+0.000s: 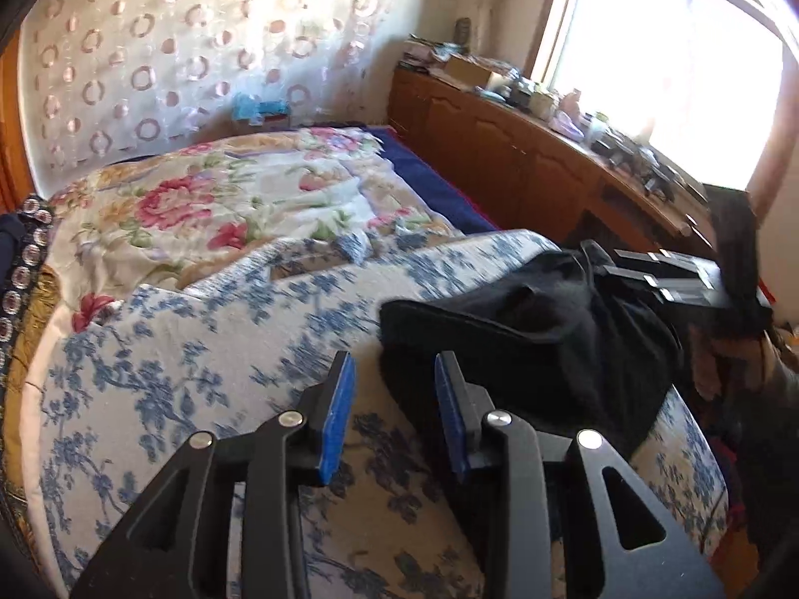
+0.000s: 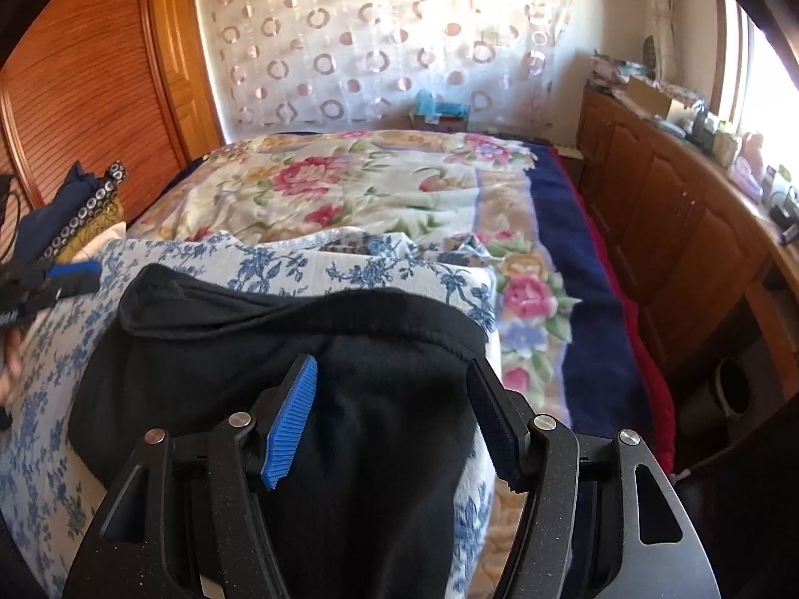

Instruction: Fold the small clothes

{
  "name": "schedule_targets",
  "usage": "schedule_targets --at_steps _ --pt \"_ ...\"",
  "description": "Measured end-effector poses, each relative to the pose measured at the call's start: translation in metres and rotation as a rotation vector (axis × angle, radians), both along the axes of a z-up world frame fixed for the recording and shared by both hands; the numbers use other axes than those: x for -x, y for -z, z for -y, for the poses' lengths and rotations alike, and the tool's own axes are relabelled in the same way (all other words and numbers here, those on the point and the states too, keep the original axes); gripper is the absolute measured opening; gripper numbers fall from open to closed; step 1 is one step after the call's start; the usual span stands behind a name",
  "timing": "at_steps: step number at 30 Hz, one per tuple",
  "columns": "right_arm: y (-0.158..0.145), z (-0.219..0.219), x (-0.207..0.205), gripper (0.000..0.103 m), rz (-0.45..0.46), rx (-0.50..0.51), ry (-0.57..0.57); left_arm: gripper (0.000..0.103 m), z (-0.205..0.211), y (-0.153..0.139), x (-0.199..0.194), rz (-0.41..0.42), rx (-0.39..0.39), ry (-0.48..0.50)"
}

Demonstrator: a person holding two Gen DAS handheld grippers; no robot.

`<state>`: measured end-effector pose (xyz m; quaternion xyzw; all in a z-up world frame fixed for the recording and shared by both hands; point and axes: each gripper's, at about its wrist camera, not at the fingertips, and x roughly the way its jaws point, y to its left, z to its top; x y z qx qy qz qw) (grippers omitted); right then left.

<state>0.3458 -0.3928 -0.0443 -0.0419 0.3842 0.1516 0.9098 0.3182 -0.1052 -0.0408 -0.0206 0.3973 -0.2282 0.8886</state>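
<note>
L wrist cam sits low over the blue-print quilt (image 1: 199, 349), facing window side; R wrist cam close above the black garment (image 2: 299, 349), facing the curtain (image 2: 379, 40). Both share bed, garment, cabinets

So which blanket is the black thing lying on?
The black garment lies on the white blanket with blue flowers, nearest the grippers. The blanket with pink flowers behind it has nothing black on it.

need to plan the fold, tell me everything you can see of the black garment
The black garment is soft, matte, knit-looking cloth with a stitched hem along its far edge. It lies rumpled and partly doubled over on the blue-flowered cover. The open right tool straddles its near part; whether the pads touch is unclear. The open left tool sits at its edge.
</note>
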Motion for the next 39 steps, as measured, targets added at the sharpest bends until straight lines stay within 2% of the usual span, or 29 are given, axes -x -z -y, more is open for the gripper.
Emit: schedule_targets --at_steps 6,7,8,9,11,12,14,15,16,20,21,23,26,32,34,39 --pt "0.009 0.009 -0.019 0.062 -0.045 -0.04 0.011 0.032 0.03 0.012 -0.009 -0.036 -0.024 0.077" --pt "0.011 0.011 -0.02 0.042 -0.051 -0.078 -0.015 0.032 0.032 0.012 -0.012 -0.03 -0.032 0.075" --pt "0.012 0.012 -0.02 0.03 -0.067 -0.11 -0.045 0.032 0.035 0.011 -0.017 -0.011 -0.049 0.057" --pt "0.011 0.013 -0.02 0.024 -0.066 -0.117 -0.054 0.032 0.036 0.01 -0.021 0.013 -0.053 0.043" --pt "0.01 0.013 -0.017 0.019 -0.048 -0.107 -0.054 0.032 0.034 0.009 -0.03 0.044 -0.051 0.025" --pt "0.008 0.014 -0.015 0.018 -0.031 -0.105 -0.04 0.032 0.032 0.012 -0.038 0.054 -0.092 -0.021" --pt "0.005 0.017 -0.014 0.018 -0.015 -0.1 0.007 0.032 0.025 0.019 -0.049 0.036 -0.143 -0.088" --pt "0.004 0.018 -0.013 0.018 -0.004 -0.076 0.041 0.032 0.019 0.022 -0.053 0.018 -0.143 -0.107" --pt "0.002 0.018 -0.013 0.018 0.003 -0.057 0.063 0.032 0.016 0.023 -0.053 0.013 -0.137 -0.108" --pt "0.0 0.023 -0.006 0.056 0.001 -0.048 0.083 0.032 0.007 0.022 -0.045 -0.017 -0.073 -0.064" --pt "0.0 0.024 -0.005 0.06 -0.003 -0.05 0.082 0.034 0.006 0.021 -0.042 -0.026 -0.056 -0.046" --pt "0.002 0.025 -0.001 0.063 -0.018 -0.051 0.085 0.042 0.009 0.02 -0.037 -0.042 -0.028 -0.006" --pt "0.007 0.027 0.004 0.065 -0.036 -0.074 0.09 0.045 0.015 0.018 -0.028 -0.06 -0.01 0.039" --pt "0.007 0.037 0.014 0.072 -0.059 -0.151 0.097 0.047 0.023 0.03 -0.026 -0.132 -0.02 0.058" --pt "0.004 0.036 0.017 0.076 -0.055 -0.158 0.09 0.047 0.022 0.035 -0.029 -0.165 0.006 0.059" --pt "0.01 0.026 0.021 0.079 -0.087 -0.144 0.054 0.048 0.024 0.037 -0.027 -0.164 0.017 0.052"
